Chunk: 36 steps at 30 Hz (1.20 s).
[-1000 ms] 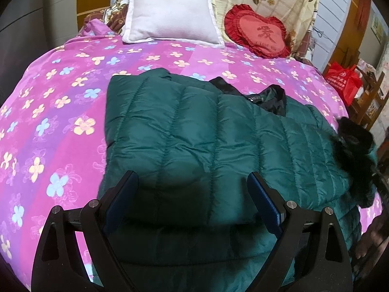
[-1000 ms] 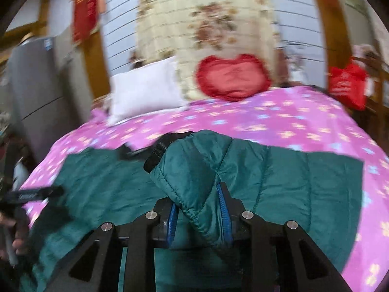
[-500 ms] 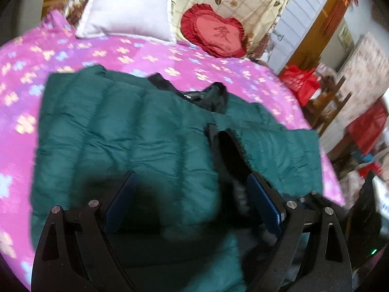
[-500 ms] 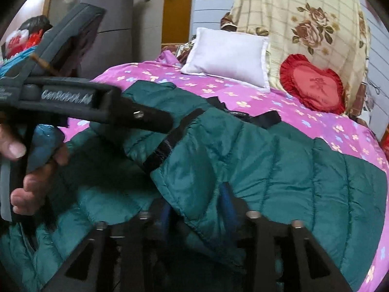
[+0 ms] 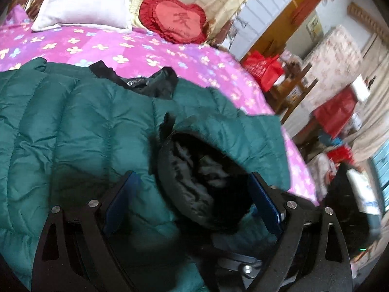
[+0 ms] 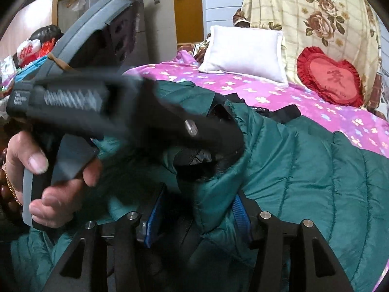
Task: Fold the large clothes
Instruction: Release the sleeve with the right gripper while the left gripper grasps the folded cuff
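On the flowered bed lies the green puffer jacket, its right side folded inward; the right gripper has just been opening, fabric loose between its fingers; the left gripper gapes wide over the black-lined cuff, probably next to tuck it flat.

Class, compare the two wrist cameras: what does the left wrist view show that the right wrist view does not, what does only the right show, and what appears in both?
Only the left wrist view: the red bags beside the bed, and the sleeve's black lining between the open left gripper.

Only the right wrist view: the hand holding the other gripper, and the grey cabinet.

Both: the green jacket, pink bedspread, white pillow and red heart cushion.
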Each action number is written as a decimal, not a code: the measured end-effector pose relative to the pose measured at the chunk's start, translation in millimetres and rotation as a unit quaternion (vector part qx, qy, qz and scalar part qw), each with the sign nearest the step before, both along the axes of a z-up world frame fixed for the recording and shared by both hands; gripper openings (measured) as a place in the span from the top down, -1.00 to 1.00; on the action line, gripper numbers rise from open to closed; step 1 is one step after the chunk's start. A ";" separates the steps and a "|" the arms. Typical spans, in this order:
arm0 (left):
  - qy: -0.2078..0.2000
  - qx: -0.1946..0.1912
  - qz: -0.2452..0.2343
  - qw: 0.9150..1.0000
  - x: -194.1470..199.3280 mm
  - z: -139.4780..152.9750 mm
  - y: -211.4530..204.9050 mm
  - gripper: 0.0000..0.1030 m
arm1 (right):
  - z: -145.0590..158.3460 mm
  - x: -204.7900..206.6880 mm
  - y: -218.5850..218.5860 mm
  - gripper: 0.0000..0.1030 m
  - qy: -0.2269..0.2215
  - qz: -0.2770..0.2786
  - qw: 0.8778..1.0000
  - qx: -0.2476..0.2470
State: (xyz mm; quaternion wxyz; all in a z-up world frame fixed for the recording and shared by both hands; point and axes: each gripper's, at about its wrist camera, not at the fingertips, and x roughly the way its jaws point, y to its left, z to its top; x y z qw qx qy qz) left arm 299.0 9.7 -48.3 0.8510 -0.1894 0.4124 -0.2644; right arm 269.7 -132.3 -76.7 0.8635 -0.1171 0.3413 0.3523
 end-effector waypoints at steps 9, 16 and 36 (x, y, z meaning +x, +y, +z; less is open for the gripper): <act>-0.005 0.020 0.007 1.000 -1.7 -1.0 -9.5 -0.78 | 18.5 -13.0 -5.1 0.01 -0.011 -0.033 0.999 0.004; -0.038 0.049 -0.012 0.998 -13.5 6.8 -29.4 -0.78 | 49.4 -25.9 -49.2 -0.66 -0.053 -0.125 0.990 -0.035; -0.102 0.084 0.063 0.989 -25.5 20.6 -13.9 0.74 | 38.6 14.4 -247.7 -0.66 0.015 -0.455 0.880 0.135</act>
